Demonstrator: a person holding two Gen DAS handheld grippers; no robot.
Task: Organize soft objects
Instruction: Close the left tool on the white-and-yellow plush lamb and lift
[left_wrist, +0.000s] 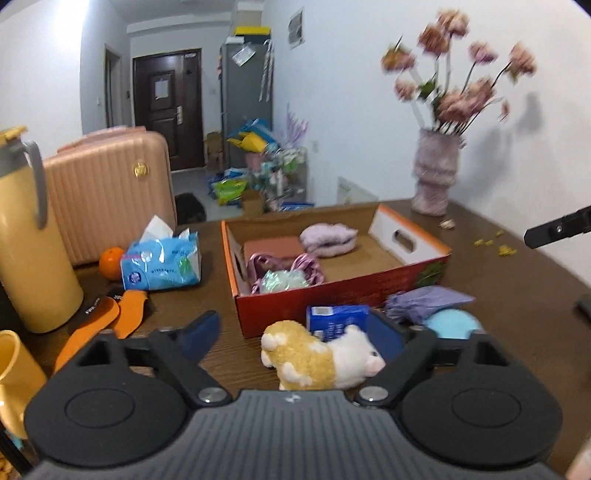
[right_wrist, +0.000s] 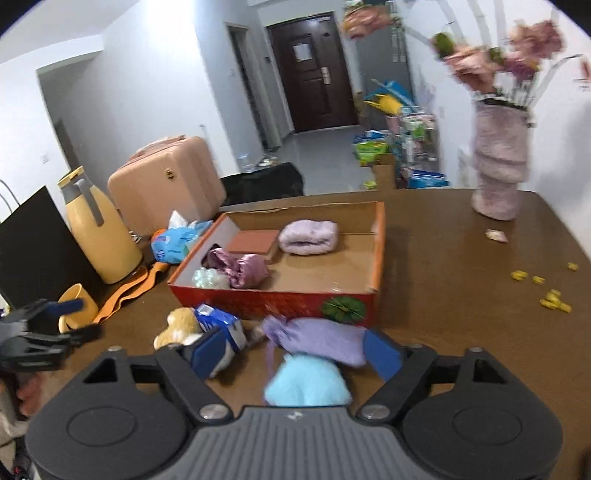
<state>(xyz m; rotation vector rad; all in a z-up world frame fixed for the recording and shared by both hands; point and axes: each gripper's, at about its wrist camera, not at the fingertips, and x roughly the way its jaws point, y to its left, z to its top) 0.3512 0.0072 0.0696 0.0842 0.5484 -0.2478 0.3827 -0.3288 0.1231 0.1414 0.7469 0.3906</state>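
A yellow-and-white plush toy (left_wrist: 317, 360) lies on the brown table between the fingers of my left gripper (left_wrist: 291, 336), which is open; the left pad stands clear of it. My right gripper (right_wrist: 297, 352) is open around a fluffy light-blue ball (right_wrist: 306, 380), with a purple drawstring pouch (right_wrist: 317, 339) just beyond. A small blue tissue pack (left_wrist: 336, 319) lies beside the plush. Behind them, the red cardboard box (left_wrist: 332, 284) holds a lilac fluffy item (left_wrist: 328, 238), a pink satin piece (left_wrist: 306, 266), a pale green mesh puff (left_wrist: 284, 280) and a flat terracotta pad (left_wrist: 271, 247).
Left of the box are a blue tissue bag (left_wrist: 162, 264), an orange (left_wrist: 110, 262), orange insoles (left_wrist: 110, 321), a yellow thermos (left_wrist: 33, 240) and a yellow mug (left_wrist: 14, 369). A vase of flowers (left_wrist: 436, 173) stands far right, with yellow crumbs (left_wrist: 495, 245) nearby.
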